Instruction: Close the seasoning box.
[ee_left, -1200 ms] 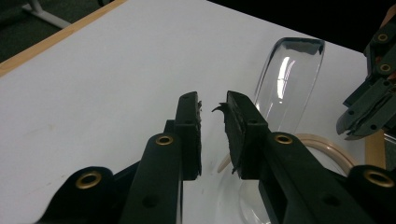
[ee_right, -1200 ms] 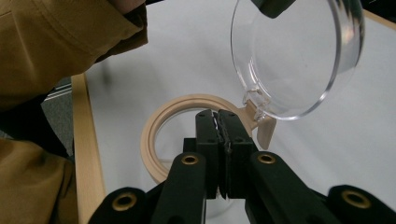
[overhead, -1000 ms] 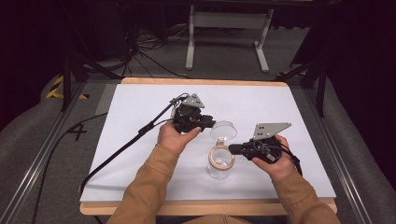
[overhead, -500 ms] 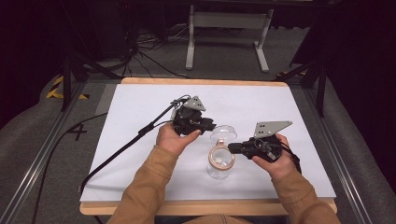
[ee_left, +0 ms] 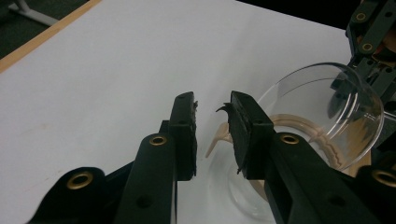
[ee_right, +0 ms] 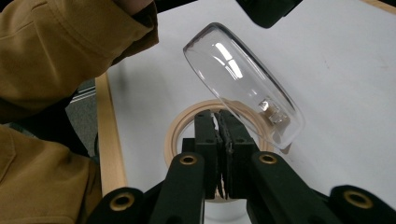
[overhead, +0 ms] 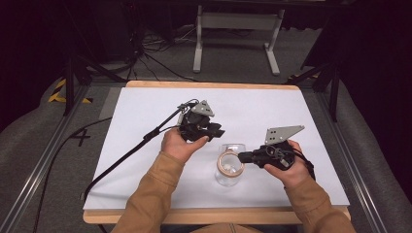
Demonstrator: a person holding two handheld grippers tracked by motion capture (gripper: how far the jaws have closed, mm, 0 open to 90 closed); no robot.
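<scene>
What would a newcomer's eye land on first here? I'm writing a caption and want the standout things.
Probably the clear glass jar with its tan rim near the front middle of the white table, its hinged clear lid tilted open. The right gripper is shut on that rim. Next, the left gripper, beside the jar, its jaws just opening with nothing between them.

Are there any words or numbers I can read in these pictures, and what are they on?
"4": a dark mark that reads like this number, on the grey floor left of the table.
No other words or numbers: the jar, its lid, the white sheet and both grippers carry no readable text.
</scene>
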